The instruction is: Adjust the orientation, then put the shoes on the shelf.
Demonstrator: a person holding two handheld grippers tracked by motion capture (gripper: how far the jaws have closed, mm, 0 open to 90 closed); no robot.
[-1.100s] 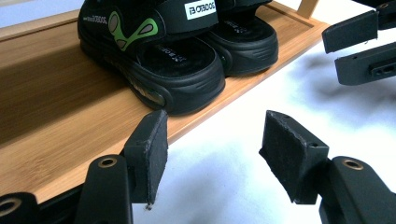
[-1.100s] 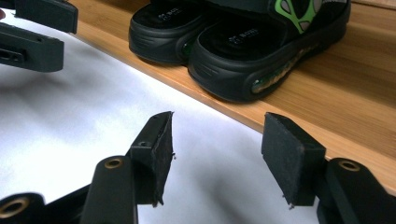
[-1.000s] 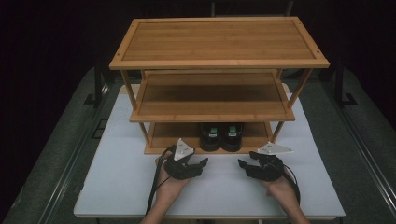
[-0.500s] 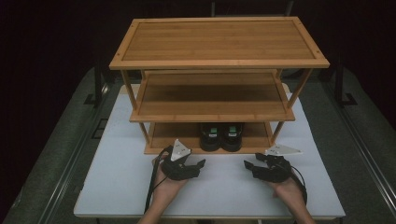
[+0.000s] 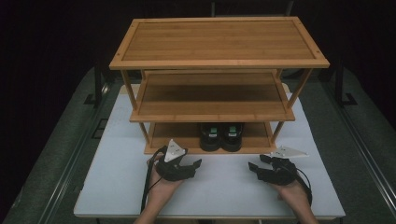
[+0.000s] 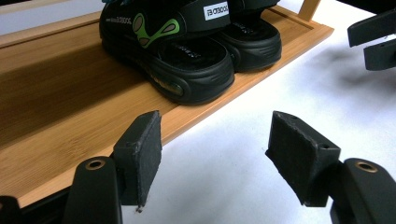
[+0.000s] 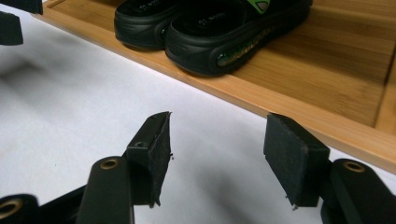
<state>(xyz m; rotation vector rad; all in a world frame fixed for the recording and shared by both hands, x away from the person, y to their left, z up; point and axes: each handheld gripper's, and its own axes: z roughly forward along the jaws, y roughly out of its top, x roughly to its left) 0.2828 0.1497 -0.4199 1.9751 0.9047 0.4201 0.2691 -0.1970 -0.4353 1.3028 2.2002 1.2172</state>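
A pair of black sandals (image 5: 221, 135) with green marks stands on the bottom shelf of a three-tier bamboo rack (image 5: 217, 39). My left gripper (image 5: 196, 167) lies on the white table in front of the rack, left of the sandals, pointing right. Its jaws have just been opening and nothing is between them. In the left gripper view its pads (image 6: 144, 144) frame bare table, with the sandals (image 6: 187, 51) beyond. My right gripper (image 5: 256, 164) rests to the right, open and pointing left. The right gripper view shows the same gripper (image 7: 217, 135) with empty jaws below the sandals (image 7: 219, 28).
The white table (image 5: 116, 154) carries the rack at its far half. The rack's middle shelf (image 5: 212, 100) and its top are bare. The bottom shelf's raised front lip (image 7: 289, 109) lies between the grippers and the sandals. Dark floor and rails flank the table.
The right gripper has shifted slightly to the right, away from the sandals. The left gripper stays about where it was.
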